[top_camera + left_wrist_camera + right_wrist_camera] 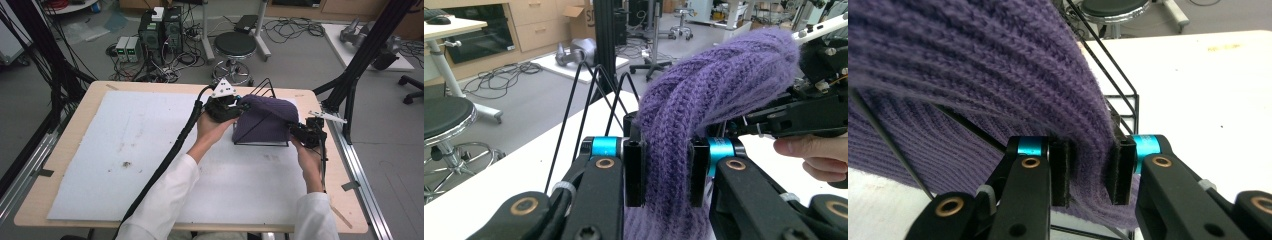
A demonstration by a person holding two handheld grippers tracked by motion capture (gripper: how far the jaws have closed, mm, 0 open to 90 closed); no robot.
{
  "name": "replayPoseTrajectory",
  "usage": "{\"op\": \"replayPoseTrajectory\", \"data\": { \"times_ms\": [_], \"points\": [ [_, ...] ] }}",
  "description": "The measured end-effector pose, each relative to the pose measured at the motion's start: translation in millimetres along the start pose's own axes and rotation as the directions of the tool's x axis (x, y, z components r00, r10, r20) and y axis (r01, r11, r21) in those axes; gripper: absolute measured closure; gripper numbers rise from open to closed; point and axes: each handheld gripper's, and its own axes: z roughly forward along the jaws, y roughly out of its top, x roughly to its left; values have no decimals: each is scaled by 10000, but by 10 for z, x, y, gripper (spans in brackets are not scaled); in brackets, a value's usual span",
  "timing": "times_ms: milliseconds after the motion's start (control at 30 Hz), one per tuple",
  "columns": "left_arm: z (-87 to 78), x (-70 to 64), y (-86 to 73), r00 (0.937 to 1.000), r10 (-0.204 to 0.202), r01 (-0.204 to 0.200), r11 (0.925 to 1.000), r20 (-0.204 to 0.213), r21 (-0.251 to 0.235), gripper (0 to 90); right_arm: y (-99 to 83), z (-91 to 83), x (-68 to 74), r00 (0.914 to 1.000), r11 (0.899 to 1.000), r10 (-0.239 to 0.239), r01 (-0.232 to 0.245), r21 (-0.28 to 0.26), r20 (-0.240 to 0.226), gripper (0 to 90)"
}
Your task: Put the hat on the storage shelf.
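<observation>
A purple knitted cloth (pixel 265 120) hangs draped over a black wire rack (pixel 262 90) at the table's back right. My left gripper (pixel 235 106) is at the cloth's left end, shut on a bunched fold of the knit (pixel 674 145). My right gripper (pixel 299 131) is at the cloth's right end, its jaws shut on the knit's lower edge (pixel 1090 165). In the right gripper view the rack's thin bars (pixel 1108 85) run under the cloth. The other gripper (pixel 809 112) and a hand holding it appear at the right of the left gripper view.
A white mat (pixel 135 150) covers most of the wooden table (pixel 65 150). A black frame post (pixel 350 95) stands just right of the rack. A stool (pixel 235 47), computer boxes (pixel 160 30) and cables sit on the floor beyond the far edge.
</observation>
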Motion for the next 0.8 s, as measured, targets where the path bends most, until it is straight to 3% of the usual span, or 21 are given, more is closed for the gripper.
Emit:
{"op": "replayPoseTrajectory", "data": {
  "times_ms": [200, 433, 533, 633, 767, 800],
  "points": [
    [20, 7, -17, 9998, -208, 208, 9998, 39, 23, 737, -12, 28, -4, 10000, 9997, 39, -40, 247, 23, 766],
    [30, 1, -25, 9998, -175, 174, 9998, 83, 24, 733, -20, 35, -12, 9999, 9992, 140, -143, 371, 89, 747],
    [30, -4, -27, 9999, -93, 94, 9999, -45, 51, 717, -20, 27, -19, 9998, 9991, 209, -210, 371, 31, 672],
    [30, -11, -34, 9997, 72, -71, 10000, -220, 30, 677, -21, 12, -28, 9993, 9990, 297, -304, 319, 226, 521],
    [19, -22, -35, 9989, 118, -125, 9998, -458, -155, 554, -2, -59, -50, 9990, 9990, 436, -436, -31, 11, 385],
    [16, -24, -32, 9989, 110, -121, 9997, -460, -224, 554, -2, -59, -50, 9990, 9990, 436, -436, -31, 11, 385]
  ]
}}
